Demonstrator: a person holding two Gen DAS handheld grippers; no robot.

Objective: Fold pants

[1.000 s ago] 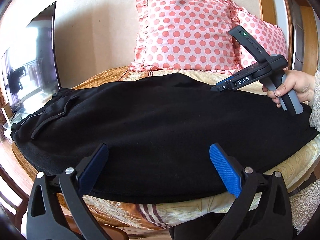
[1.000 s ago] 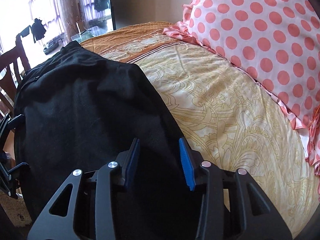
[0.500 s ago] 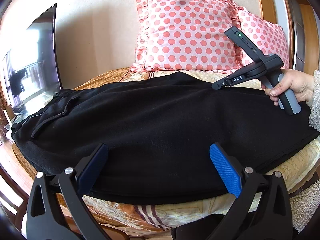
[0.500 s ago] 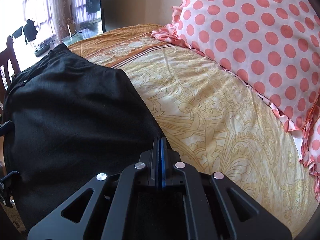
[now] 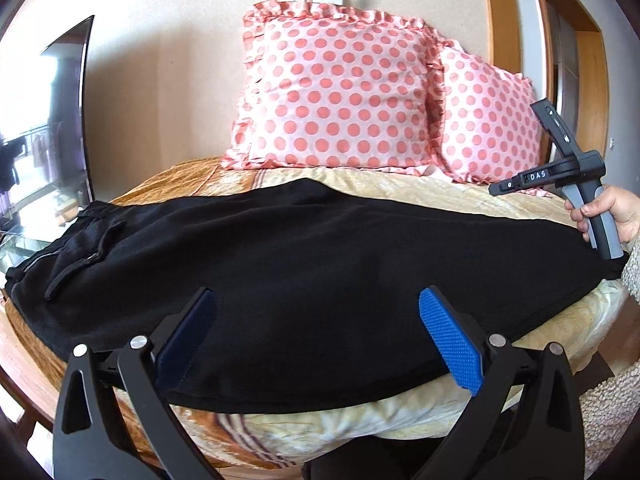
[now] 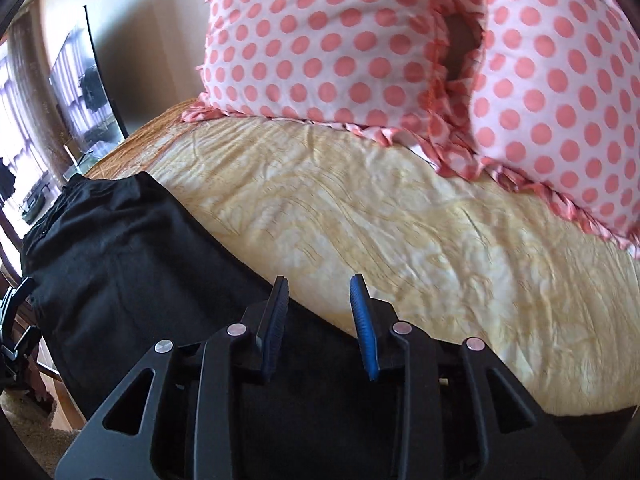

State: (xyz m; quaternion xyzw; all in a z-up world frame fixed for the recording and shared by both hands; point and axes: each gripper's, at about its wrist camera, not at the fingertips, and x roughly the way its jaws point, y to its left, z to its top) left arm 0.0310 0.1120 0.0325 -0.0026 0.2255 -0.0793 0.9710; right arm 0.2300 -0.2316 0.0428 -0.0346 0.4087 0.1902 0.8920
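Observation:
Black pants lie flat across the yellow bed, waistband at the left, leg ends at the right. They also show in the right wrist view. My left gripper is open and empty, its blue pads over the pants' near edge. My right gripper is open and empty, above the pants' far edge near the leg end. In the left wrist view the right gripper is held in a hand at the far right, lifted off the cloth.
Two pink polka-dot pillows lean on the wall at the back of the bed. A dark TV screen stands at the left. A wooden door frame is at the right. The left gripper shows at the right wrist view's left edge.
My right gripper shut over the pants' far edge, then opened again, rose and moved right toward the leg end. My left gripper stayed open at the near edge.

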